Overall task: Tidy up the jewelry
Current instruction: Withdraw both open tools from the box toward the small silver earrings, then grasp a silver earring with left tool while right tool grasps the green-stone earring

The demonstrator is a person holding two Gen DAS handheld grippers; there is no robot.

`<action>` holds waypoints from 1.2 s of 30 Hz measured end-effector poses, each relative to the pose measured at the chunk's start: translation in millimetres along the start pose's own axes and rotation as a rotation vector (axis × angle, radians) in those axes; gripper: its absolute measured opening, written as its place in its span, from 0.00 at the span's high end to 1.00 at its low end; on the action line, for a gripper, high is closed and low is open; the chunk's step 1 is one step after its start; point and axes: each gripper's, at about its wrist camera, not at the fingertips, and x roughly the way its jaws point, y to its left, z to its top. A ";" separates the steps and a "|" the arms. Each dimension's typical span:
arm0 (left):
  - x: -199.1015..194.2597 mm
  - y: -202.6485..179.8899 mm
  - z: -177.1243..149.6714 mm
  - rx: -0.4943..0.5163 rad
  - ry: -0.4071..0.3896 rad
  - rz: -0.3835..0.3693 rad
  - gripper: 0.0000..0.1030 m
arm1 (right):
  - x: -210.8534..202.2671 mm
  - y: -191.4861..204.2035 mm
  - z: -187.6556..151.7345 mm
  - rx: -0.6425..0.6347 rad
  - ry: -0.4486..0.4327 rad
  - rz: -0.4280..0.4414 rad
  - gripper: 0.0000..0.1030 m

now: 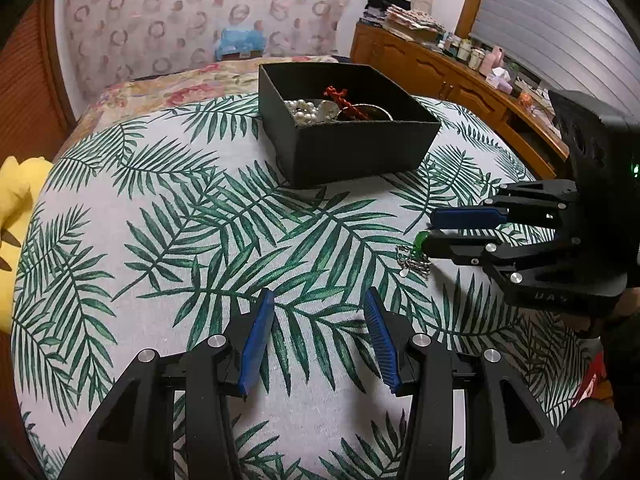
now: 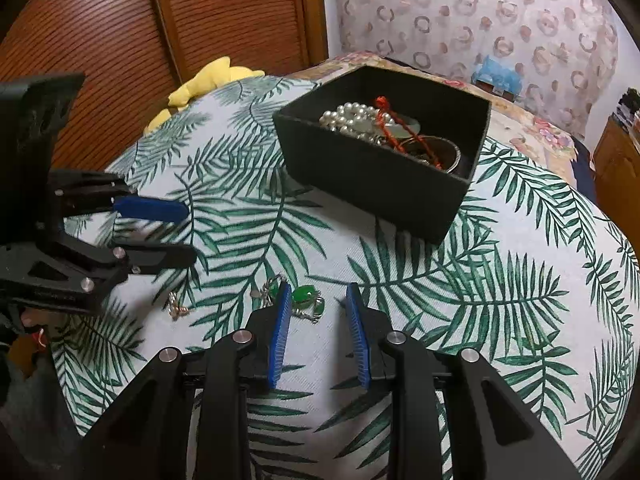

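Observation:
A black open box on the leaf-print cloth holds a pearl string, a red cord piece and a metal bangle. A green-stone silver chain piece lies on the cloth between my right gripper's open fingers; it also shows in the left wrist view. A small silver piece lies to its left. My right gripper is open and low over the green piece. My left gripper is open and empty above bare cloth.
A leaf-print cloth covers the round surface. A yellow plush lies at its left edge. A wooden cabinet with small bottles stands at the back right. Slatted wooden doors stand behind.

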 end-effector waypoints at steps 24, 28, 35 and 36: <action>-10.1 -22.3 -18.7 0.041 -0.010 -0.021 0.57 | -28.7 -10.6 -10.3 0.044 -0.069 -0.061 0.84; -13.4 -28.7 -19.3 0.054 -0.018 -0.031 0.57 | -34.0 -14.5 -12.5 0.052 -0.078 -0.077 0.84; -5.9 -38.0 -25.6 0.083 0.000 -0.025 0.61 | -33.9 -16.7 -18.2 0.064 -0.076 -0.079 0.84; -5.0 -38.6 -26.3 0.085 0.002 -0.023 0.64 | -33.6 -16.4 -18.5 0.064 -0.076 -0.080 0.84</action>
